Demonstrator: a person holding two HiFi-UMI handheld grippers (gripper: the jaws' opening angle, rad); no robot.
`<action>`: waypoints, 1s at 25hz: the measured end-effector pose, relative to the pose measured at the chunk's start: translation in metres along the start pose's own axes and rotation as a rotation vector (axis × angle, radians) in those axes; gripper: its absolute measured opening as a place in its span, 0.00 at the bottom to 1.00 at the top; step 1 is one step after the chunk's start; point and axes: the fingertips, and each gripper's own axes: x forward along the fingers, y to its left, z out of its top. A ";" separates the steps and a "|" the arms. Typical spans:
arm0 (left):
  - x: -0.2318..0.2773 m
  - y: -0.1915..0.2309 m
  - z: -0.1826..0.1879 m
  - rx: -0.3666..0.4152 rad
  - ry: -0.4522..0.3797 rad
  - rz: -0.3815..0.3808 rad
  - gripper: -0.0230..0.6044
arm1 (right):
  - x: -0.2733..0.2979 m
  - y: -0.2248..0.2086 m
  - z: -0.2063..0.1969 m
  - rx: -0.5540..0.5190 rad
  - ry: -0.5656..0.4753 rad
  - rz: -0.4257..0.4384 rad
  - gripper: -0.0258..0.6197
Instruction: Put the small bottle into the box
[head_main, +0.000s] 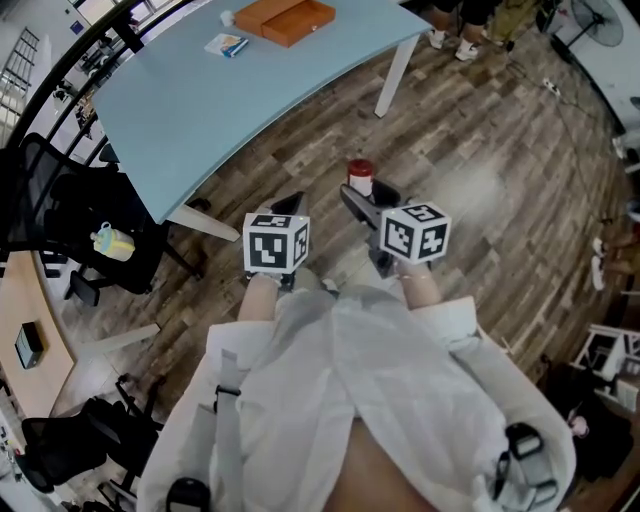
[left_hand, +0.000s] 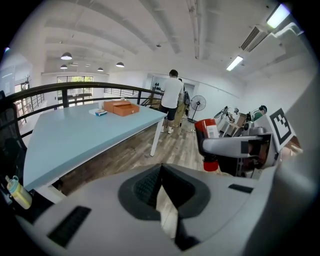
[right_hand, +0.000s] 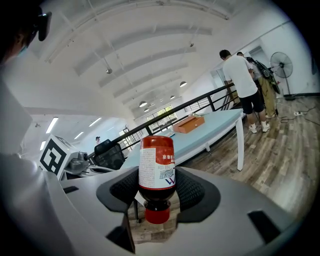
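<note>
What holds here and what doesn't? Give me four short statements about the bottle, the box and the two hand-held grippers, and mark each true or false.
1. The right hand-held gripper is shut on the small bottle. True.
2. The small bottle lies in the box. False: it is in the right hand-held gripper, above the wooden floor and away from the box.
3. The left hand-held gripper holds a second bottle. False: its jaws are together with nothing between them.
4. The box sits on the light blue table. True.
</note>
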 end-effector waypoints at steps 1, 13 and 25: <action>0.003 -0.001 0.001 0.000 0.005 -0.001 0.04 | 0.001 -0.003 0.000 0.006 0.004 0.001 0.36; 0.060 0.017 0.038 0.013 0.062 -0.018 0.04 | 0.033 -0.043 0.020 0.050 0.025 0.009 0.36; 0.132 0.087 0.120 0.012 0.067 -0.054 0.04 | 0.127 -0.090 0.083 0.059 0.033 -0.030 0.36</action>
